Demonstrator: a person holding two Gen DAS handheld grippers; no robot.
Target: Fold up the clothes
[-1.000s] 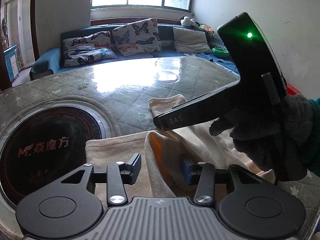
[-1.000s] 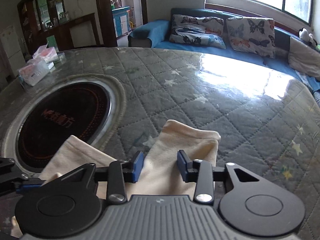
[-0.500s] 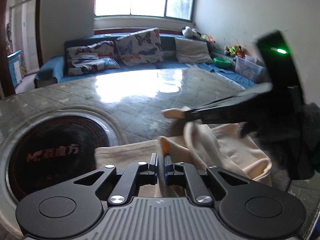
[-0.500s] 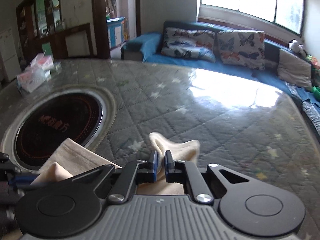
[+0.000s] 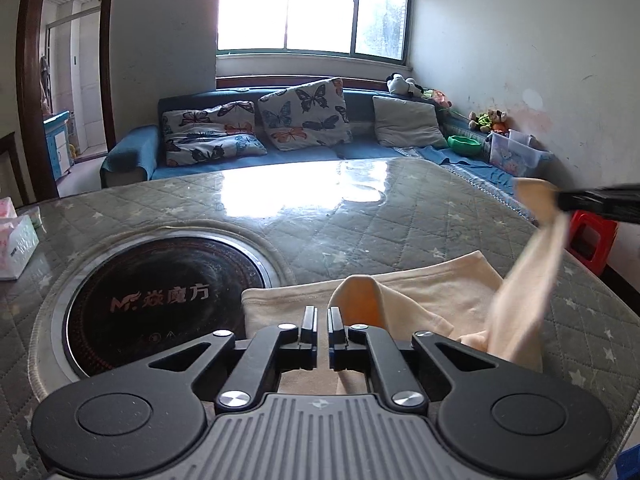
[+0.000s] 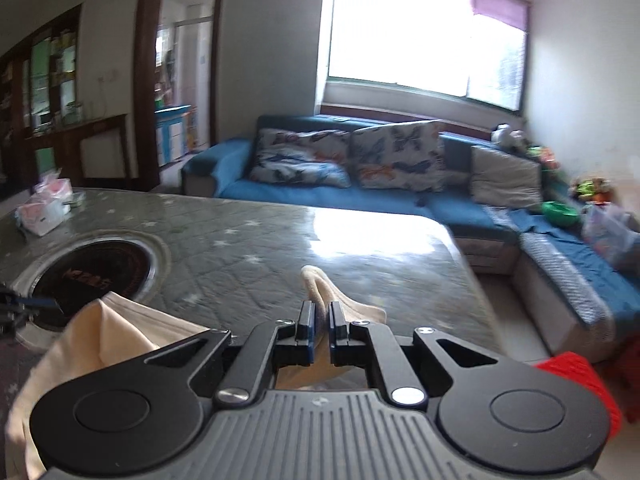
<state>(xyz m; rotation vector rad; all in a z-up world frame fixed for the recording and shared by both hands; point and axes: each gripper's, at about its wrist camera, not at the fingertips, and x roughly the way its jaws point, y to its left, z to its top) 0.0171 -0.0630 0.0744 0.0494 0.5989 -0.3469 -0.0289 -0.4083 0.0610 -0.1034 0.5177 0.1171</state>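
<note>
A cream garment (image 5: 436, 300) lies on the quilted table (image 5: 360, 224), partly lifted. My left gripper (image 5: 322, 318) is shut; a raised fold of the cream garment stands just right of its fingertips, and cloth shows under the jaws. My right gripper (image 6: 322, 316) is shut on a corner of the cream garment (image 6: 320, 286) and holds it up. In the left wrist view the right gripper (image 5: 560, 200) is at the far right, with a strip of cloth hanging from it down to the table.
A black round induction cooktop (image 5: 160, 292) is set into the table at the left. A tissue pack (image 5: 16, 248) sits at the table's left edge. A blue sofa (image 5: 280, 152) with cushions stands behind the table. A red stool (image 5: 592, 240) stands to the right.
Both grippers closed from open. The right gripper lifted the garment corner up and to the right, stretching the cloth. The left gripper rose slightly with its fold.
</note>
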